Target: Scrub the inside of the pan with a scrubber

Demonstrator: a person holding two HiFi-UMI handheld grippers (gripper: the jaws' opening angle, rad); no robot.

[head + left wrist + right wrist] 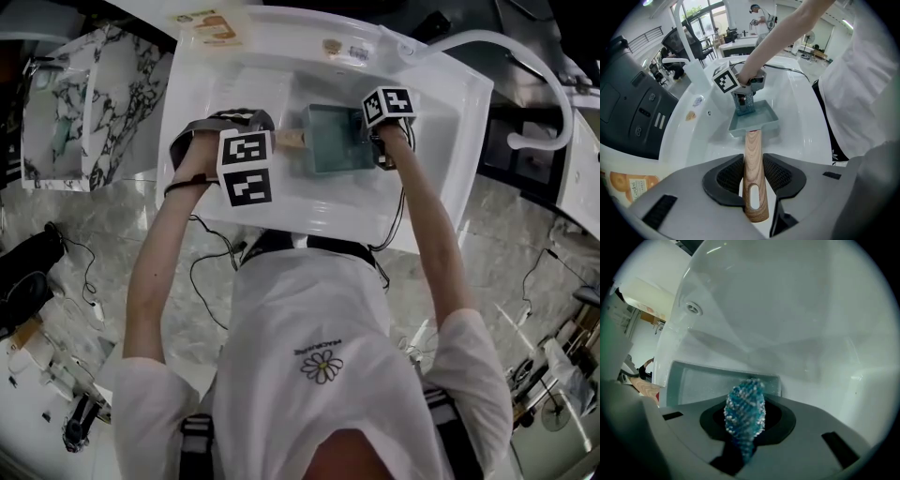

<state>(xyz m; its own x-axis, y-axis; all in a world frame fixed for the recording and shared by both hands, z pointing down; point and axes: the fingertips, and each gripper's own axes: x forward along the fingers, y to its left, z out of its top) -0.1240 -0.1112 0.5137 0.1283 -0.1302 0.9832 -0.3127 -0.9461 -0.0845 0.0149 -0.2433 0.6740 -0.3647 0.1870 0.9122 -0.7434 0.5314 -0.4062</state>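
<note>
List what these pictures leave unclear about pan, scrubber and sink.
- Whether scrubber tip touches pan floor: head view, right tongs cover it; left gripper view, too small; right gripper view, scrubber itself blocks it.
- Dirt inside pan: too small or blurred everywhere.
- Print on label at sink rim: head view, too small; left gripper view, cut off by edge.

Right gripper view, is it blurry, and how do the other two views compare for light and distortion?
Right gripper view: soft and hazy, the blue scrubber fuzzy, the white sink wall washed out. Left gripper view: sharp and daylit, the wooden handle crisp, fisheye bending the sink edges. Head view: dimmer, black corners, strong barrel distortion, yet the pan reads clearly.
</note>
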